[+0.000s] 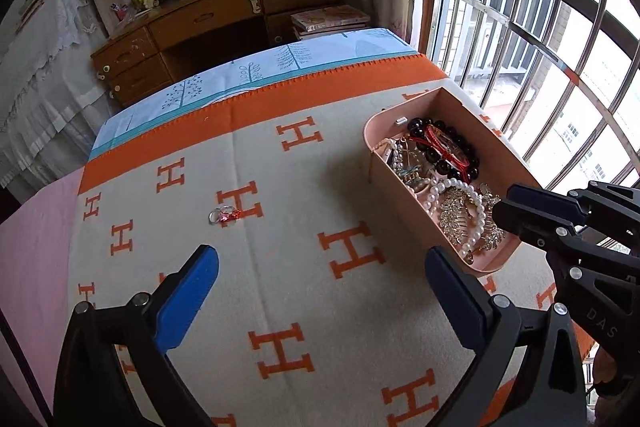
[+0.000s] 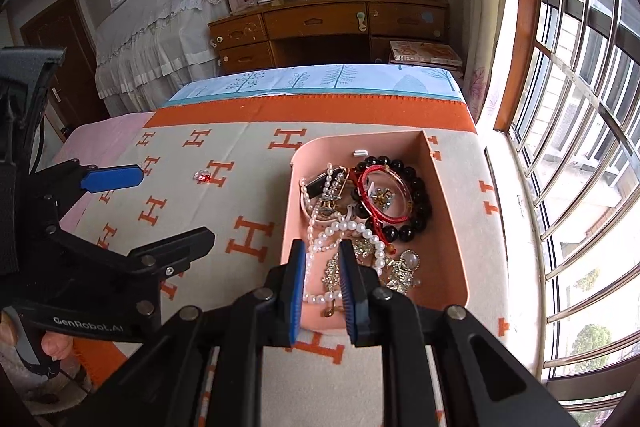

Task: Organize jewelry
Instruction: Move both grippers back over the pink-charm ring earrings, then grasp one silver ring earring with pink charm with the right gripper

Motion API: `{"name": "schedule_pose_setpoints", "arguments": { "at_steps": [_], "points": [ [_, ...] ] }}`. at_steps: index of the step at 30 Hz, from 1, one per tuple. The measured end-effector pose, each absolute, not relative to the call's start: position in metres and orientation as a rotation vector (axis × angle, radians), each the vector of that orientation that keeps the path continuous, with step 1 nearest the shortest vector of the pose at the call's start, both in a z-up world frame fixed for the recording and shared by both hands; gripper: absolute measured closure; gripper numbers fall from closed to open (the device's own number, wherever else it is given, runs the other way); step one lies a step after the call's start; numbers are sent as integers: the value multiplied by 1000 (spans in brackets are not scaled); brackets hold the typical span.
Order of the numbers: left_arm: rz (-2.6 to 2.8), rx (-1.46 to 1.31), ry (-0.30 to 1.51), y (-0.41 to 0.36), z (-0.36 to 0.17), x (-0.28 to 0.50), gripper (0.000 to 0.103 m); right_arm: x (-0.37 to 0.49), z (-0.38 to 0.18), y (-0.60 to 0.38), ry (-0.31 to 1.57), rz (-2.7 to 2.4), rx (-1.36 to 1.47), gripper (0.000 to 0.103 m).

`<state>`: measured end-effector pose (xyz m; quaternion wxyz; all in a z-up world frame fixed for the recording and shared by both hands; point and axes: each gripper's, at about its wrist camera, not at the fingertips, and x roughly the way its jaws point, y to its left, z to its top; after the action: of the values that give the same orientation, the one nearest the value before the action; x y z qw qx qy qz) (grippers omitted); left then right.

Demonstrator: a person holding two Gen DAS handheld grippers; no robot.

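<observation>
A pink tray [image 1: 404, 217] [image 2: 448, 187] on the H-patterned blanket holds a heap of jewelry: a black bead bracelet [image 2: 416, 187], a red bangle [image 2: 384, 195], a pearl strand [image 2: 352, 227] and gold brooches [image 1: 456, 215]. A small clear ring piece with a red bit [image 1: 224, 215] [image 2: 203, 176] lies alone on the blanket, left of the tray. My left gripper [image 1: 320, 267] is open and empty above the blanket between that piece and the tray. My right gripper [image 2: 322, 269] hovers over the tray's near end with its jaws narrowly apart and nothing between them.
The blanket [image 1: 288, 291] covers a bed beside a barred window [image 2: 568, 147] on the right. A wooden desk [image 2: 320, 27] with shelves stands beyond the bed's far end. A stack of books [image 2: 424, 53] sits by the desk.
</observation>
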<state>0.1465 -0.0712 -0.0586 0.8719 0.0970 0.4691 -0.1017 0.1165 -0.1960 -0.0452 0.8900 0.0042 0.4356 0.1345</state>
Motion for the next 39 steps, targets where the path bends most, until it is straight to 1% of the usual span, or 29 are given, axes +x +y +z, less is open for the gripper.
{"name": "schedule_pose_setpoints", "arguments": {
  "at_steps": [6, 14, 15, 16, 18, 20, 26, 36, 38, 39],
  "points": [
    [-160, 191, 959, -36, -44, 142, 1, 114, -32, -170, 896, 314, -22, 86],
    [-68, 123, 915, 28, -8, 153, 1, 130, -11, -128, 890, 362, -70, 86],
    [-59, 110, 912, 36, -5, 156, 1, 134, -9, -123, 893, 370, -71, 82],
    [-49, 99, 907, 43, -1, 158, 1, 139, -7, -118, 894, 378, -70, 76],
    [-26, 82, 896, 57, 4, 164, 1, 148, -4, -111, 893, 396, -64, 69],
    [-10, 67, 890, 68, 7, 169, 1, 160, -4, -102, 902, 421, -58, 69],
    [6, 59, 889, 88, -4, 186, 1, 199, -22, -70, 947, 494, -89, 69],
    [2, 38, 972, 109, -53, 217, 1, 228, -92, -21, 1055, 551, -283, 69],
    [1, 29, 989, 113, -63, 222, 1, 231, -100, -16, 1059, 553, -308, 71],
    [-2, 23, 997, 115, -67, 224, 1, 233, -103, -14, 1063, 554, -318, 74]
  ]
}}
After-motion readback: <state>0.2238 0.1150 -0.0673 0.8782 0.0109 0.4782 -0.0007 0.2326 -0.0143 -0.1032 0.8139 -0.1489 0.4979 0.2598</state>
